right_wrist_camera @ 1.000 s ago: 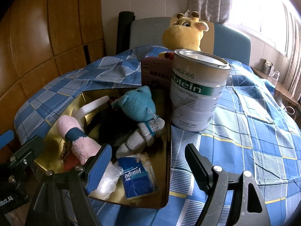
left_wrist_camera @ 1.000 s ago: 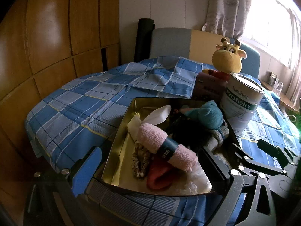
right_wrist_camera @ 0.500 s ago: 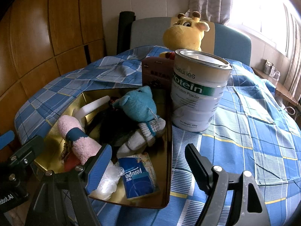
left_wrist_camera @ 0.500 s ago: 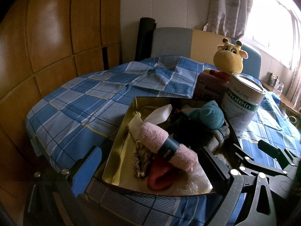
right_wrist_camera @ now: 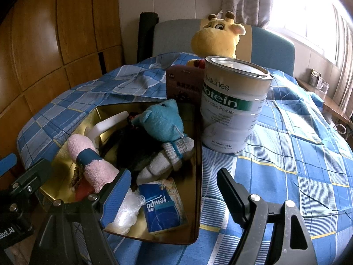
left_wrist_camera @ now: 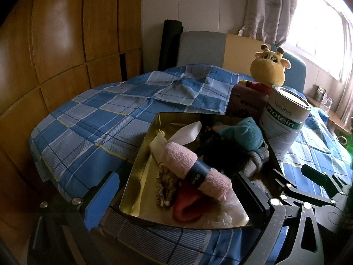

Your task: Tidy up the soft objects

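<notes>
My left gripper (left_wrist_camera: 176, 196) and right gripper (right_wrist_camera: 174, 190) both gape wide, holding nothing. Beneath them the shallow gold metal tin (right_wrist_camera: 196, 145) holds a rolled pink towel (left_wrist_camera: 194, 167) and a teal plush toy (right_wrist_camera: 163, 121).

A gold tin (right_wrist_camera: 196, 145) holds a rolled pink towel (left_wrist_camera: 194, 167) with a blue band, a teal plush (right_wrist_camera: 161, 121), grey-white socks (right_wrist_camera: 167, 159), a red cloth (left_wrist_camera: 187, 205), a tissue pack (right_wrist_camera: 161, 207) and crumpled plastic (right_wrist_camera: 128, 212).
</notes>
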`<state>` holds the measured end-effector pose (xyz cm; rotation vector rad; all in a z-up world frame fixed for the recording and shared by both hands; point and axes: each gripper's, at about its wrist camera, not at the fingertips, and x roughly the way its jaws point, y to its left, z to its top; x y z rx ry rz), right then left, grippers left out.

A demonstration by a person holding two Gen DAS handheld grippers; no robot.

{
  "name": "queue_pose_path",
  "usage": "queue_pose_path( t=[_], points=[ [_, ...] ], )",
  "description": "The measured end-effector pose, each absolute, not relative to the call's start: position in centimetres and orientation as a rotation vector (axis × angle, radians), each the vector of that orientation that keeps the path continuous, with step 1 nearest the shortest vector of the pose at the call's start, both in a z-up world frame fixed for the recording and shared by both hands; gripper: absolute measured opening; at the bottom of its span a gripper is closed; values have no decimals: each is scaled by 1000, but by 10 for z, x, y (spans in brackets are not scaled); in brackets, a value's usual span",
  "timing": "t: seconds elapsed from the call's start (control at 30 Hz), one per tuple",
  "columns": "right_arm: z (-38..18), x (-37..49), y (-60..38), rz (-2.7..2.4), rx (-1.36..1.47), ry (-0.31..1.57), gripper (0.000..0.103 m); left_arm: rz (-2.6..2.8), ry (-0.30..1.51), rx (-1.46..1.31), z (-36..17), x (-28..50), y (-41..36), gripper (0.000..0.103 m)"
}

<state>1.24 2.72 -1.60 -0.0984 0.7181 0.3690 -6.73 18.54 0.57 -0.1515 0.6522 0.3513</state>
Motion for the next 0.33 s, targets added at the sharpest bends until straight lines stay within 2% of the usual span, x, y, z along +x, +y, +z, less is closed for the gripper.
queue_pose_path(
  t=[0.33],
  points=[
    [-19,12,24,369,-93,720,81,365,630,-154,9,-72,187,103]
  ],
)
